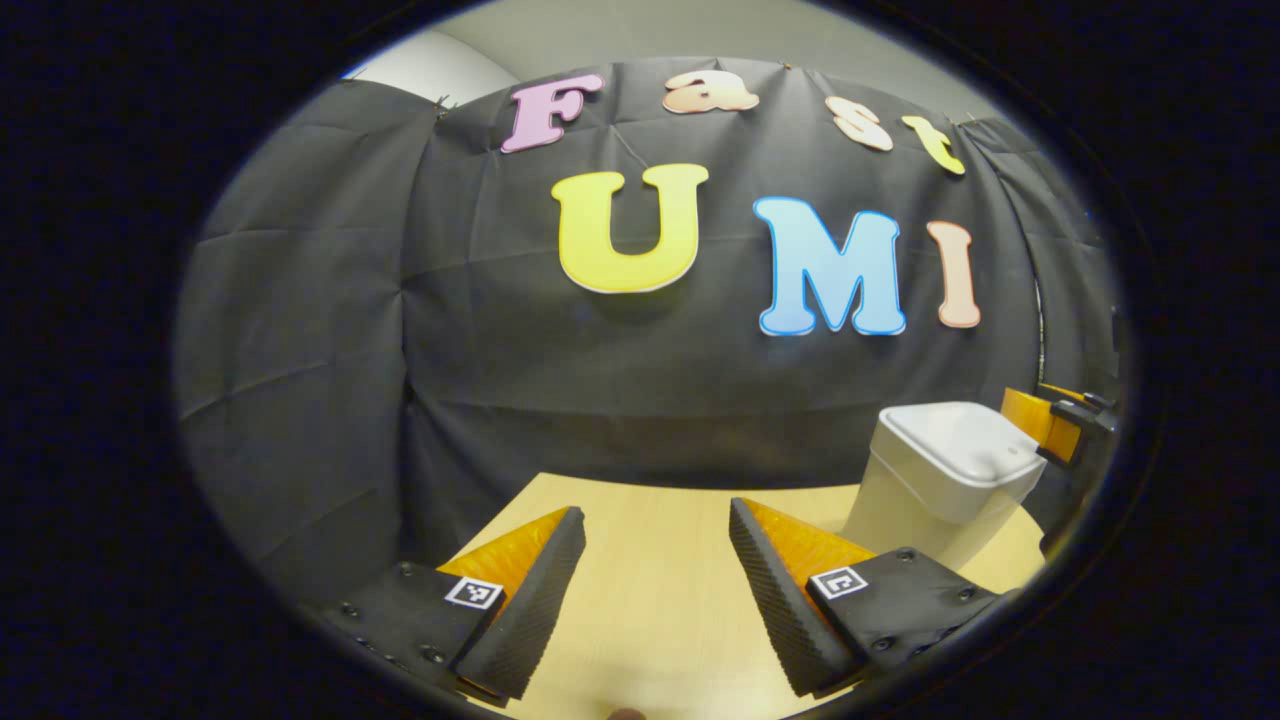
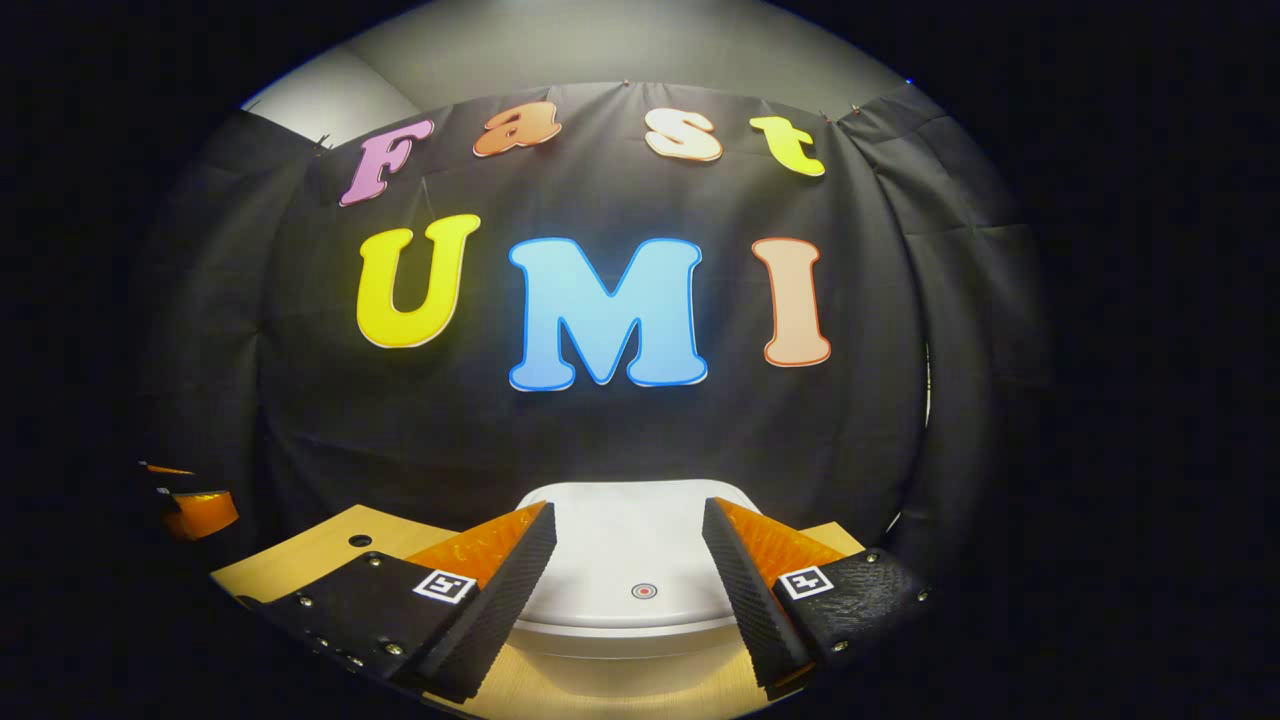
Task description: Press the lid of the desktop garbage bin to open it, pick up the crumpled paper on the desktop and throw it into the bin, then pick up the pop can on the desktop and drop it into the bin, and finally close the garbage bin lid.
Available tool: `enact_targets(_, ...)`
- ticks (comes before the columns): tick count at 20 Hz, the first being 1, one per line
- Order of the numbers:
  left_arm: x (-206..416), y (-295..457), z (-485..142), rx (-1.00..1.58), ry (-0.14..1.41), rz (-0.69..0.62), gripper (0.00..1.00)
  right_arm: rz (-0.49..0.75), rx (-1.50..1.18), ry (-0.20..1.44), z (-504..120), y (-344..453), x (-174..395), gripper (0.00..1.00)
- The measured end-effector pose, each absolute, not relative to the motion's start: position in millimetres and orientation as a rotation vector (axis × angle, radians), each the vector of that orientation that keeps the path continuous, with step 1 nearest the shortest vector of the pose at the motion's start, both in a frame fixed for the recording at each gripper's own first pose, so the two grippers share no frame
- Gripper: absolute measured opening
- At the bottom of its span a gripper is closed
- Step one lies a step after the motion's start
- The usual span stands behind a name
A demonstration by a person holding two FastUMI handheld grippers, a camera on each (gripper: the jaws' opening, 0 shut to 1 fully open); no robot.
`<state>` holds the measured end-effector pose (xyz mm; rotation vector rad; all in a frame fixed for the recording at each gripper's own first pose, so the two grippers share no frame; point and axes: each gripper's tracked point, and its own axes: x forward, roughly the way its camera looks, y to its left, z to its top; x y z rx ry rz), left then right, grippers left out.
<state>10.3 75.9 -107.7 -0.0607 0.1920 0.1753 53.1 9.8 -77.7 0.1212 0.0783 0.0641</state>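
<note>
Counter: pale wood counter point(image 1: 660, 590) in a booth walled with black cloth point(image 1: 480, 340).
Left tongs point(image 1: 655, 545): spread wide with nothing between the fingers, hovering over bare wood.
Right tongs point(image 2: 628, 535): also spread apart and gripping nothing, poised just above the bin's lid point(image 2: 625, 560), the fingers flanking it without clear contact.
Bin point(image 1: 940, 480): white, upright on the counter, lid down; a small round button point(image 2: 644, 591) sits near the lid's front edge.
Far side: in the left gripper view, the right tongs show just beyond the bin.
</note>
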Motion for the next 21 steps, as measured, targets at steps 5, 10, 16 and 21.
enact_targets(5,11.5,65.5,-63.3,-0.05,0.109,0.151,1.0,0.051,0.151,0.023,-44.9,2.5,45.7,0.94)
enact_targets(10,10.3,50.2,-39.4,-0.032,0.065,0.117,1.0,0.057,0.165,0.002,-29.5,6.1,33.8,0.94)
enact_targets(16,8.6,40.1,-29.5,-0.029,0.034,0.082,0.95,0.072,0.105,0.004,-26.8,16.1,19.4,0.94)
enact_targets(21,14.6,34.5,-21.5,0.0,0.015,0.03,0.95,0.058,0.073,0.018,-24.9,23.6,2.5,0.94)
